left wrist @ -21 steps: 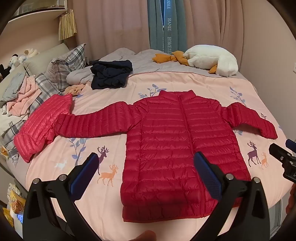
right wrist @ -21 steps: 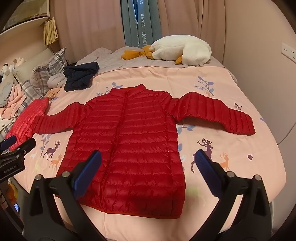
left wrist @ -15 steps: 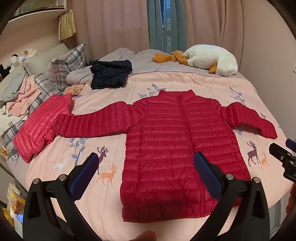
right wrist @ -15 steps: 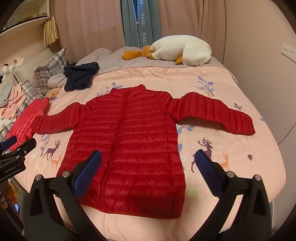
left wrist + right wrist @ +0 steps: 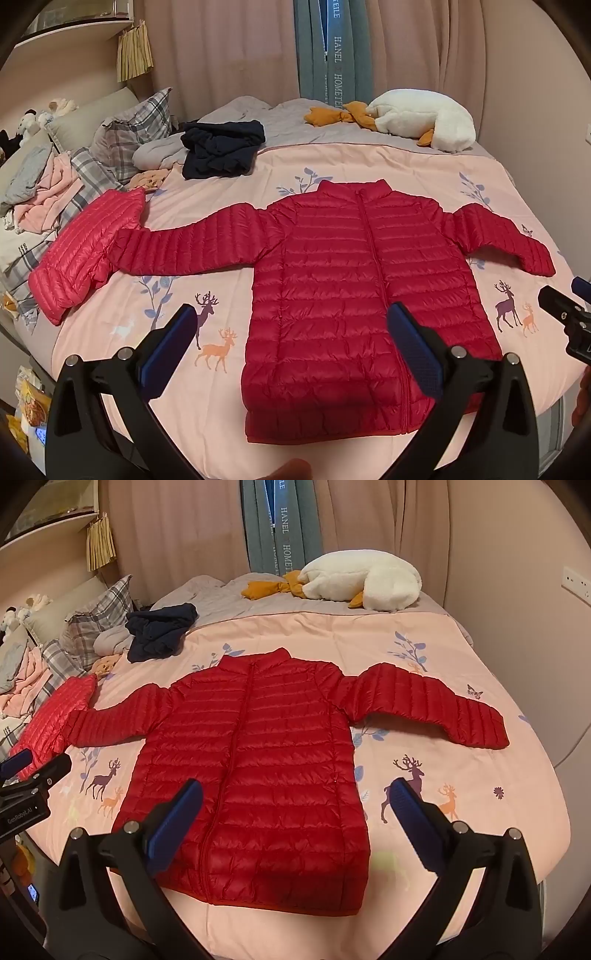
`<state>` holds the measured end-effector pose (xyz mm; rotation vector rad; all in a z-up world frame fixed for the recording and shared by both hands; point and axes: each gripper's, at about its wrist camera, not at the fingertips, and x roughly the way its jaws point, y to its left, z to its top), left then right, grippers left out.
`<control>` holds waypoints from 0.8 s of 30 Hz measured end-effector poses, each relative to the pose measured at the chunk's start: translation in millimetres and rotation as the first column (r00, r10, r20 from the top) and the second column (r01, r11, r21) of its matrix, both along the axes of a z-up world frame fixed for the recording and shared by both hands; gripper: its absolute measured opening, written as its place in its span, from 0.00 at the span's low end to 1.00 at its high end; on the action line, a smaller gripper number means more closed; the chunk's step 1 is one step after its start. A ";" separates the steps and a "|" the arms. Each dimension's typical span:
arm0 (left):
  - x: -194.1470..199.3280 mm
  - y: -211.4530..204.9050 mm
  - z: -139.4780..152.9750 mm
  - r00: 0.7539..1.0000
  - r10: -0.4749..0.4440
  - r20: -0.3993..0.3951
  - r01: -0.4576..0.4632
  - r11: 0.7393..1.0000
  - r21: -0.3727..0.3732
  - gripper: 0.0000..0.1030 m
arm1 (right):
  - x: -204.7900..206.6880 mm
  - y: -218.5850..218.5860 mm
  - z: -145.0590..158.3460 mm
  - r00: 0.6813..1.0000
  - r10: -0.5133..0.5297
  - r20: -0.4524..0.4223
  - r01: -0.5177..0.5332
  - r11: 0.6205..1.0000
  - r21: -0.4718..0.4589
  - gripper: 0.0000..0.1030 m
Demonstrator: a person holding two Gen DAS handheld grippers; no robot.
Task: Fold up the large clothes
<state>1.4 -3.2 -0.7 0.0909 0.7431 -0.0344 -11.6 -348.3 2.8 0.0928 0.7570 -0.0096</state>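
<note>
A red quilted puffer jacket (image 5: 354, 280) lies flat and zipped on the pink bed cover (image 5: 207, 373), both sleeves spread out; it also shows in the right wrist view (image 5: 255, 771). My left gripper (image 5: 291, 345) is open and empty, held above the near edge of the bed, in front of the jacket's hem. My right gripper (image 5: 295, 821) is open and empty, also above the hem, toward the jacket's right side. Each gripper shows at the edge of the other's view.
A folded pink-red puffer jacket (image 5: 85, 251) lies under the left sleeve's cuff. A dark navy garment (image 5: 221, 149), plaid pillows (image 5: 129, 133) and a clothes pile (image 5: 40, 188) sit at the far left. A white goose plush (image 5: 417, 120) lies at the back. A wall is close on the right.
</note>
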 end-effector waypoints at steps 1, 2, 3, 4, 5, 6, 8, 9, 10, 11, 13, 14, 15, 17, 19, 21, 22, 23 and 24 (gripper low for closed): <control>0.2 -0.2 0.2 1.000 0.002 -0.003 -0.002 1.000 -0.001 0.99 | 0.0 -0.2 -0.1 1.000 -0.001 0.001 0.001 1.000 -0.001 0.98; 0.4 -0.5 0.1 1.000 0.001 -0.004 -0.001 1.000 0.000 0.99 | 0.0 -0.2 -0.2 1.000 -0.001 0.000 0.001 1.000 0.000 0.98; 0.3 -0.5 0.2 1.000 0.001 -0.004 -0.001 1.000 0.003 0.99 | 0.0 0.0 -0.1 1.000 -0.001 -0.001 0.001 1.000 -0.001 0.98; 0.2 -0.7 0.1 1.000 0.002 -0.003 -0.002 1.000 0.003 0.99 | 0.0 0.1 -0.2 1.000 -0.001 -0.001 0.001 1.000 -0.002 0.98; 0.3 -0.9 0.0 1.000 0.003 -0.004 -0.003 1.000 0.003 0.99 | -0.1 0.0 -0.3 1.000 -0.002 -0.001 0.002 1.000 -0.004 0.98; 0.3 -0.9 0.1 1.000 0.002 -0.005 -0.002 1.000 0.005 0.99 | -0.2 -0.1 -0.3 1.000 -0.002 -0.002 0.002 1.000 -0.003 0.98; 0.3 -0.8 -0.1 1.000 0.002 -0.006 -0.002 1.000 0.004 0.99 | -0.2 0.1 -0.1 1.000 0.000 0.002 0.000 1.000 0.002 0.98; 0.3 -1.0 -0.1 1.000 0.003 -0.006 -0.002 1.000 0.005 0.99 | -0.1 -0.1 0.0 1.000 -0.001 0.002 0.001 1.000 0.001 0.98; 0.2 -0.8 -0.2 1.000 0.002 -0.006 -0.002 1.000 0.005 0.99 | -0.1 0.0 -0.1 1.000 0.000 0.002 0.000 1.000 0.001 0.98; 0.2 -0.9 -0.2 1.000 0.002 -0.006 -0.002 1.000 0.004 0.99 | -0.1 -0.4 -0.1 1.000 0.001 0.001 -0.001 1.000 0.002 0.98; 0.3 -0.8 -0.1 1.000 0.001 -0.006 -0.001 1.000 0.003 0.99 | -0.2 0.1 0.1 1.000 -0.001 0.004 0.001 1.000 0.000 0.98; 0.3 -1.0 -0.2 1.000 0.001 -0.005 -0.001 1.000 0.004 0.99 | 0.0 -0.4 0.0 1.000 -0.001 0.002 0.001 1.000 0.001 0.98; 0.3 -1.3 -0.2 1.000 0.003 -0.004 -0.003 1.000 0.006 0.99 | 0.0 -0.5 0.0 1.000 -0.001 0.001 0.001 1.000 0.001 0.98; -0.2 0.3 2.5 1.000 0.002 -0.005 -0.001 1.000 0.007 0.99 | -0.1 0.1 0.1 1.000 -0.001 0.001 0.001 1.000 0.000 0.98; 0.0 0.0 2.8 1.000 0.003 -0.007 -0.003 1.000 0.003 0.99 | -0.1 0.1 0.0 1.000 -0.001 0.002 0.001 1.000 -0.002 0.98; -0.4 0.3 2.5 1.000 0.003 -0.003 -0.003 1.000 0.004 0.99 | -0.2 -0.2 -0.1 1.000 0.000 0.002 0.000 1.000 -0.001 0.98; -0.4 -0.1 2.7 1.000 0.002 -0.003 -0.002 1.000 0.004 0.99 | -0.1 -0.2 -0.1 1.000 0.000 0.003 0.000 1.000 -0.001 0.98; -0.4 0.4 2.5 1.000 0.000 -0.002 0.000 1.000 0.005 0.99 | 0.0 -0.2 -0.1 1.000 -0.001 0.002 0.001 1.000 -0.002 0.98; -0.5 0.1 2.3 1.000 0.001 -0.001 -0.001 1.000 0.008 0.99 | 0.1 -0.3 -0.1 1.000 -0.001 0.002 0.001 1.000 -0.002 0.98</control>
